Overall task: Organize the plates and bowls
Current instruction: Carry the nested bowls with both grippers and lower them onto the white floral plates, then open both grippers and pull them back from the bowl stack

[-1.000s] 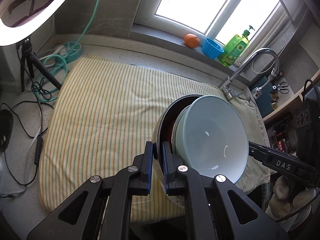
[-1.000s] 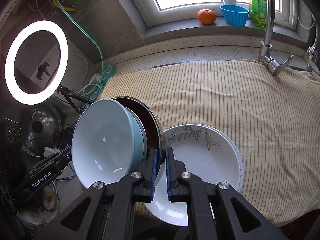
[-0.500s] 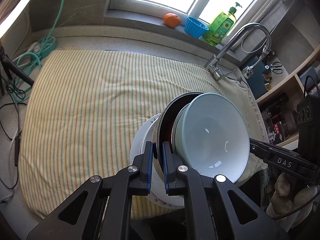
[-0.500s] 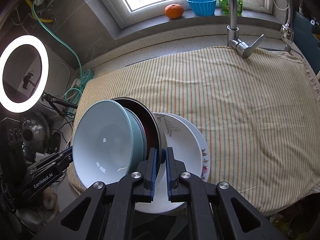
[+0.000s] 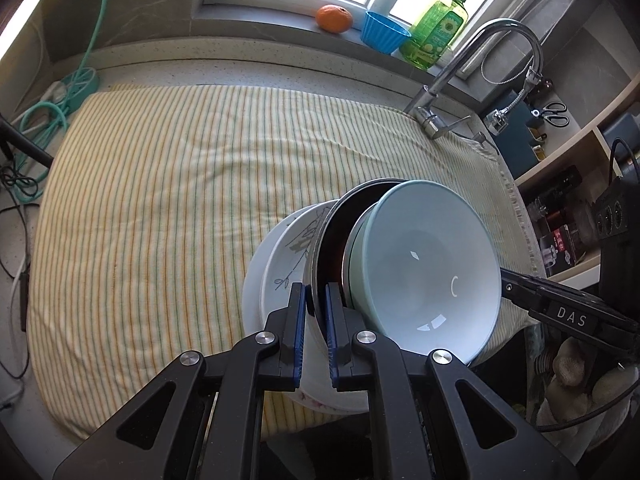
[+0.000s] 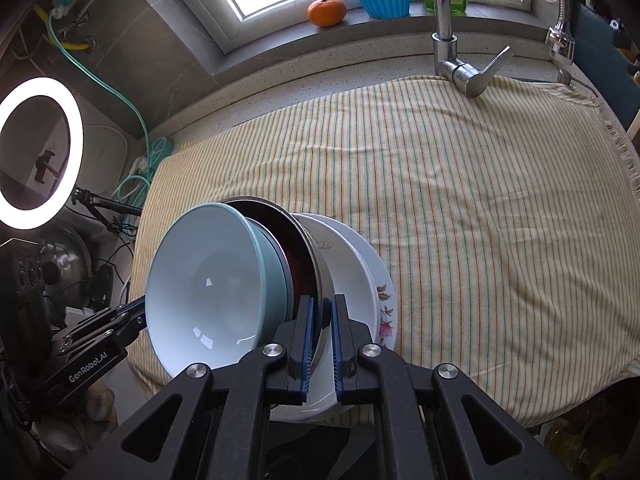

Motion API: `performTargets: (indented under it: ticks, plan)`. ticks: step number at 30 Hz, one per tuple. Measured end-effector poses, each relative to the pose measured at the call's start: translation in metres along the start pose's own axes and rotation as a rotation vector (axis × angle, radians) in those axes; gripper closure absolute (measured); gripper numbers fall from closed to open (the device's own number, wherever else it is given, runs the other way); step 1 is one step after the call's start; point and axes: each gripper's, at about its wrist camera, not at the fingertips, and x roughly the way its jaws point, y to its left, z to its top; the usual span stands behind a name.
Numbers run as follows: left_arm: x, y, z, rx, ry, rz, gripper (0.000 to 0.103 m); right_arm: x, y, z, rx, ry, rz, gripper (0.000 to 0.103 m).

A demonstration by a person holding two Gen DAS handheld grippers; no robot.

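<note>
A stack of nested bowls is held between my two grippers: a pale blue bowl (image 5: 424, 264) sits inside a steel bowl (image 5: 340, 216) with a dark red inside. My left gripper (image 5: 314, 308) is shut on the steel bowl's rim. My right gripper (image 6: 320, 320) is shut on the opposite side of the steel bowl's rim (image 6: 316, 256); the blue bowl (image 6: 208, 280) faces that camera too. Below the bowls lie stacked white plates (image 5: 280, 268), one with a leaf pattern, one flowered (image 6: 384, 300), on the striped cloth near its front edge.
A striped yellow cloth (image 5: 180, 184) covers the counter. A faucet (image 6: 452, 40) stands at the back. An orange (image 5: 334, 18), a blue cup (image 5: 384, 34) and a green soap bottle (image 5: 438, 26) sit on the windowsill. A ring light (image 6: 38, 152) and cables are at the left.
Both grippers have carried the bowl stack over the white plates; the plates now sit right under the bowls. The grip on the steel bowl is unchanged.
</note>
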Motion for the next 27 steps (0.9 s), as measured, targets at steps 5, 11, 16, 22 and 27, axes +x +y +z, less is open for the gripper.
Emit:
performTargets:
  ticks: [5,11,16,22,27]
  plan:
    - [0.004,-0.002,0.000,0.009,0.013,0.008,0.095,0.006,-0.005,-0.004,0.015,0.017,0.003,0.095]
    - [0.007,-0.003,0.000,0.010,0.012,0.014,0.095,0.009,-0.006,-0.006,0.013,0.022,0.004,0.095]
    - [0.008,-0.005,0.002,0.018,0.014,0.020,0.095,0.011,-0.006,-0.006,0.009,0.027,0.004,0.095]
    - [0.008,-0.004,0.002,0.022,0.015,0.018,0.095,0.012,-0.007,-0.004,0.011,0.031,0.007,0.095]
    - [0.008,-0.004,0.002,0.029,0.018,0.016,0.095,0.012,-0.007,-0.005,0.014,0.033,0.009,0.095]
